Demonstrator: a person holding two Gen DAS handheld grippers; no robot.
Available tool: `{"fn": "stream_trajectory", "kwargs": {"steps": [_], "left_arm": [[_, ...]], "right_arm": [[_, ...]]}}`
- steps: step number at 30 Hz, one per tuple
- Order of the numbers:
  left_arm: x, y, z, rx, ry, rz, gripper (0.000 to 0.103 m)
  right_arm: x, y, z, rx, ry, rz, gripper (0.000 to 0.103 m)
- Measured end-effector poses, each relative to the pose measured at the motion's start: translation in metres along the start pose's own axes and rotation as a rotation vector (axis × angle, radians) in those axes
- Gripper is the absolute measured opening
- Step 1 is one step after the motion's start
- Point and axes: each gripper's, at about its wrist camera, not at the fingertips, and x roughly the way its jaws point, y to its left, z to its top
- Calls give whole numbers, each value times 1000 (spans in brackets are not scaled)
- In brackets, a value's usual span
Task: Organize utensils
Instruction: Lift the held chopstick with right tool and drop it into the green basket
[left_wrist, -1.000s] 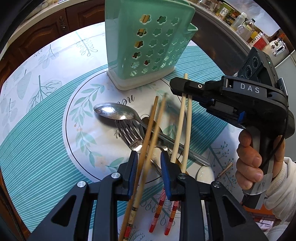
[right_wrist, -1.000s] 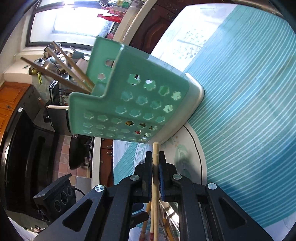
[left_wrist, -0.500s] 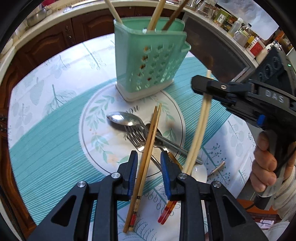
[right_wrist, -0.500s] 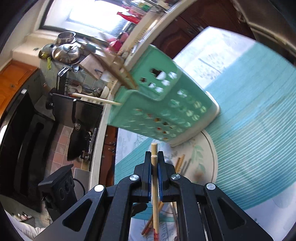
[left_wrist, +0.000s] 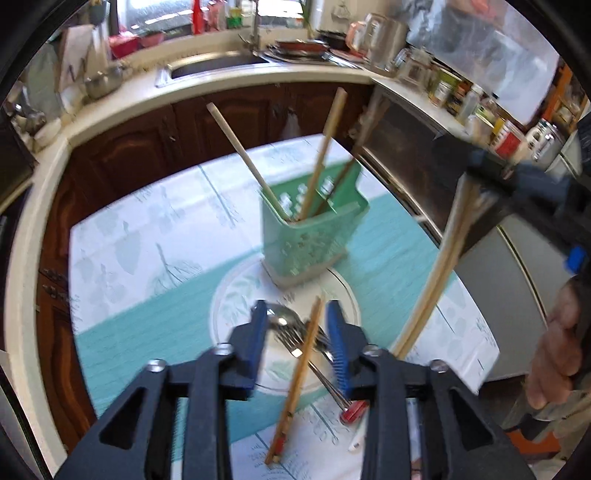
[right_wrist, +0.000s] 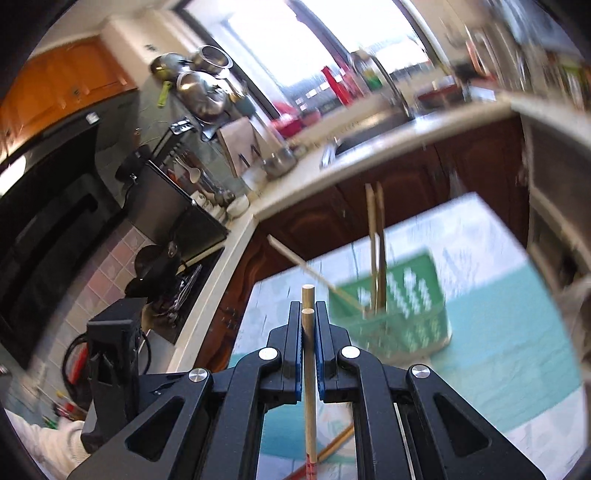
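Note:
A green perforated utensil holder (left_wrist: 314, 236) stands on the table with several chopsticks upright in it. It also shows blurred in the right wrist view (right_wrist: 399, 317). My right gripper (right_wrist: 308, 314) is shut on a pair of pale chopsticks (right_wrist: 309, 369) and holds them in the air right of the holder (left_wrist: 432, 280). My left gripper (left_wrist: 297, 332) hovers high over the table, its jaws opening with nothing pressed between them. Below it, brown chopsticks (left_wrist: 299, 373), a spoon (left_wrist: 282, 317) and a fork (left_wrist: 295, 338) lie on the teal-and-white cloth (left_wrist: 147, 266).
A pale counter with a sink (left_wrist: 218, 64) curves behind the table above dark wood cabinets (left_wrist: 122, 155). Jars and bottles (left_wrist: 461, 96) crowd its right end. A person's hand (left_wrist: 554, 350) grips the right tool. A stove (right_wrist: 48, 229) and pots are at the left.
Both grippers have risen well above the table. The right one lifted the pale chopsticks off the cloth and rolled upright. The left jaws widened, with the brown chopsticks left lying below.

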Motion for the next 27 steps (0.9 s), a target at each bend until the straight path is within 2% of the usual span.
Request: {"fn": "stream_trajectory", "kwargs": {"steps": [2,5,11,21,27], "left_arm": [[0,8,3,-25,-7,-7,60],[6,18,-1,-63,19,-33,60],[28,32,-27,-104,83,-12,60],[47,42,-50,-140,123,11,60],[57,42,-56,-150,138,11,60]], "right_arm": [[-12,17,19,-43,-40,-22,5],[-31,38,51,-90,-108,-62,5],[-47,68,105,-152,-249,-142,5],[-11,88,155,-181,-360,-211,5],[34,93,160,-248,-386,-259,5]]}}
